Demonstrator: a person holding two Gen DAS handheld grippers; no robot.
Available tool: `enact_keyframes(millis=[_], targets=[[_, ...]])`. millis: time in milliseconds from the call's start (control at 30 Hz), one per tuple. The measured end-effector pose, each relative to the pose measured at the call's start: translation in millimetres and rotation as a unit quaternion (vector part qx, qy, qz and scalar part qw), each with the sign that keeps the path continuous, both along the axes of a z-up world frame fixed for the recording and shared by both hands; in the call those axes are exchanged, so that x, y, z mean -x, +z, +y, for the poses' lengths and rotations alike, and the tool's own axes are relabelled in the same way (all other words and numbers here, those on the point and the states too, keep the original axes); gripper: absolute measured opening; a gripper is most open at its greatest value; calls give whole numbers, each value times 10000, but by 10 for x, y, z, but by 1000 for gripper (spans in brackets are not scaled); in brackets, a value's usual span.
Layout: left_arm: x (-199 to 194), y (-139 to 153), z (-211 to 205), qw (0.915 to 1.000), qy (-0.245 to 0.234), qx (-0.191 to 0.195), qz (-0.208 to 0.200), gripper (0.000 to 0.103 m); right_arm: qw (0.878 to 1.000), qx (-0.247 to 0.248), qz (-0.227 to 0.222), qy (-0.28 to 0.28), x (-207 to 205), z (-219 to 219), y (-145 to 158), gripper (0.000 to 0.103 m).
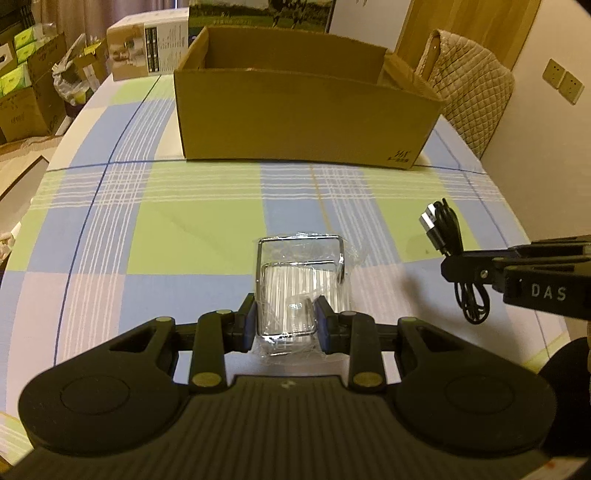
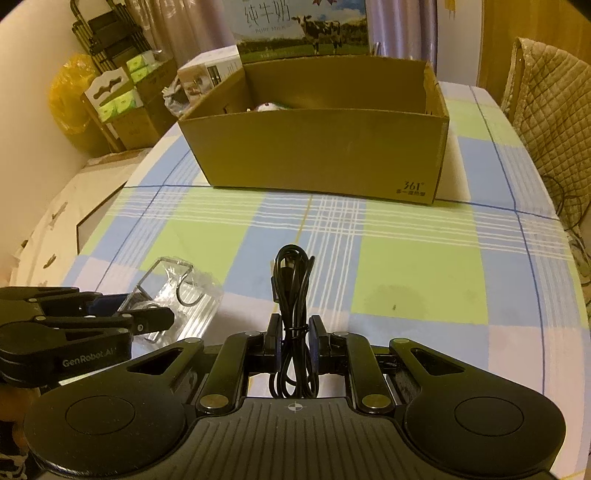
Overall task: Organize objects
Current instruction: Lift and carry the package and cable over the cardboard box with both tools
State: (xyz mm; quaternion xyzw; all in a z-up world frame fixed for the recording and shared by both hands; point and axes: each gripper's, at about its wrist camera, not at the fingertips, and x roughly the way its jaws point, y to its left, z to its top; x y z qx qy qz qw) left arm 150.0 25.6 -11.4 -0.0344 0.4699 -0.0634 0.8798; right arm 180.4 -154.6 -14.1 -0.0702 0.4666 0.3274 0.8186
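Nearest us, our left gripper [image 1: 284, 321] clamps a plastic-wrapped chrome wire rack [image 1: 301, 284]; our right gripper [image 2: 293, 341] pinches a bundled black cable [image 2: 293, 291]. Only the right view reveals a white item [image 2: 266, 107] inside the cardboard box [image 2: 321, 147] toward the table's [image 1: 177, 221] far edge.

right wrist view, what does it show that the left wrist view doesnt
Only the right wrist view shows inside the cardboard box, where a whitish item lies, plus the milk carton print behind it and the whole bundled black cable pinched in the right gripper.

Only the left wrist view shows the left gripper head-on, closed on the plastic-wrapped wire rack, and wall sockets.

Both show the box, checked tablecloth, quilted chair cover, cable, rack and both grippers.
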Motion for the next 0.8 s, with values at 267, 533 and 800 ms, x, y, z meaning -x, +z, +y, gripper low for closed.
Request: enact_keyframes(millis=[267, 533, 800], targets=[[138, 183, -46, 9999, -26, 1, -140, 26, 10000, -46, -61, -30, 145, -109, 81, 11], [219, 288, -102, 9997, -76, -4, -220, 27, 9998, -114, -125, -66, 207, -192, 159, 11], [259, 369, -133, 9995, -114, -33, -292, 26, 9997, -161, -155, -103, 206, -263, 179, 11]])
